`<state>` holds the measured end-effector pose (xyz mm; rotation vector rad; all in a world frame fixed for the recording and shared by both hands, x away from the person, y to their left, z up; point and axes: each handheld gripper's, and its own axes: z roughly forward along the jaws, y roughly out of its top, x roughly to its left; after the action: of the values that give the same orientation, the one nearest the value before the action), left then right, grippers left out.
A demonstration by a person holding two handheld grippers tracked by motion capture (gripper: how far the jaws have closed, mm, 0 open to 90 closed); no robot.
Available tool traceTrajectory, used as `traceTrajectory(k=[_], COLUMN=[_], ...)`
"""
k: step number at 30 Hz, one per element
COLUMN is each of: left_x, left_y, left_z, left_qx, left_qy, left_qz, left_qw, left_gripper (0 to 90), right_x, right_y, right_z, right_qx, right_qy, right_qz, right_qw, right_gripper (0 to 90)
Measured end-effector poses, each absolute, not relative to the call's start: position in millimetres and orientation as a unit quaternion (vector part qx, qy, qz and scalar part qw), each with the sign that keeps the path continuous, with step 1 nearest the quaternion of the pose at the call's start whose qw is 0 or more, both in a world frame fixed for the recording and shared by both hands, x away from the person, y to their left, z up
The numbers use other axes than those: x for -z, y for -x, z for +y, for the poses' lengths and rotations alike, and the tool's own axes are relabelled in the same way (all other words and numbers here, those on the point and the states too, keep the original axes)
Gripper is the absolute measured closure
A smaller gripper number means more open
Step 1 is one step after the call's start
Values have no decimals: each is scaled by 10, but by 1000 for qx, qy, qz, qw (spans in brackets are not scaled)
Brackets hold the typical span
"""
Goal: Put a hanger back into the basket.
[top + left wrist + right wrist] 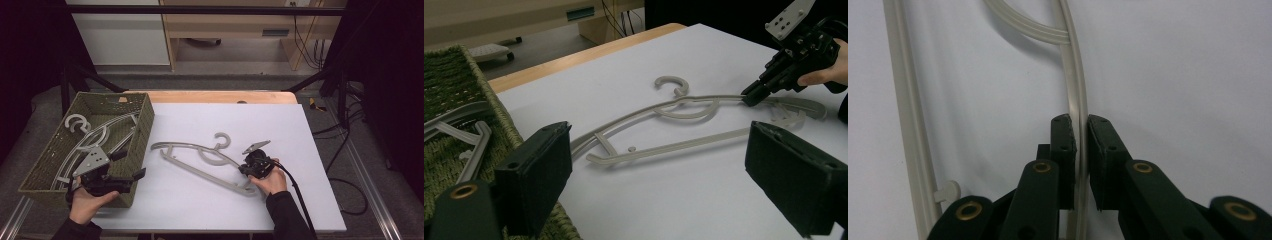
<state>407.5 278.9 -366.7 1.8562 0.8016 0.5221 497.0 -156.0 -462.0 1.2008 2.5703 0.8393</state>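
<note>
Right tongs (1079, 131) pinch the grey hanger's (200, 160) upper arm, seemingly tight; left tongs (131, 166) gape empty beside the basket (142, 125), well apart.

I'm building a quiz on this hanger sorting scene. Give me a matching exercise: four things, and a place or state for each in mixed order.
Things:
1. right claw
2. left claw
3. basket
4. hanger

States:
A. holds grey hangers inside
B. open, beside the basket
C. lies on the white table top
D. shut on the hanger's arm

Pairs: 1-D, 2-B, 3-A, 4-C
</note>
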Motion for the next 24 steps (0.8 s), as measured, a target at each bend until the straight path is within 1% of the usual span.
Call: traceTrajectory(k=[3,4,6,7,10,14,15,18,20,24], left_x=[3675,3676,3676,3675,3676,3677,3676,3673,3673,3670], left_y=[-4079,-4080,-4079,-4078,-4081,-4082,-4081,-4079,-4078,-4075], left_z=[2783,2783,2785,2786,2785,2784,2784,2785,2784,2781], left_qx=[-215,-215,-215,-215,-214,-215,-215,-215,-215,-216], left_qy=[-770,-770,-770,-770,-770,-770,-770,-769,-769,-770], left_qz=[331,331,332,331,332,332,332,333,333,331], left_qw=[501,501,501,501,501,501,501,501,501,501], left_gripper=[111,111,111,111,111,111,111,111,111,111], right_x=[4632,4632,4625,4619,4595,4616,4618,4614,4608,4590], right_y=[-4964,-4959,-4942,-4924,-4876,-4810,-4792,-4772,-4770,-4795], right_z=[-1550,-1547,-1547,-1560,-1608,-1632,-1612,-1568,-1548,-1530], right_qx=[-279,-278,-276,-270,-268,-253,-253,-245,-236,-227], right_qy=[-404,-406,-406,-406,-410,-411,-418,-421,-415,-421], right_qz=[866,865,865,865,864,868,864,864,869,870], right_qw=[99,100,105,114,113,119,121,124,129,121], right_gripper=[815,803,745,722,710,729,771,817,823,828])
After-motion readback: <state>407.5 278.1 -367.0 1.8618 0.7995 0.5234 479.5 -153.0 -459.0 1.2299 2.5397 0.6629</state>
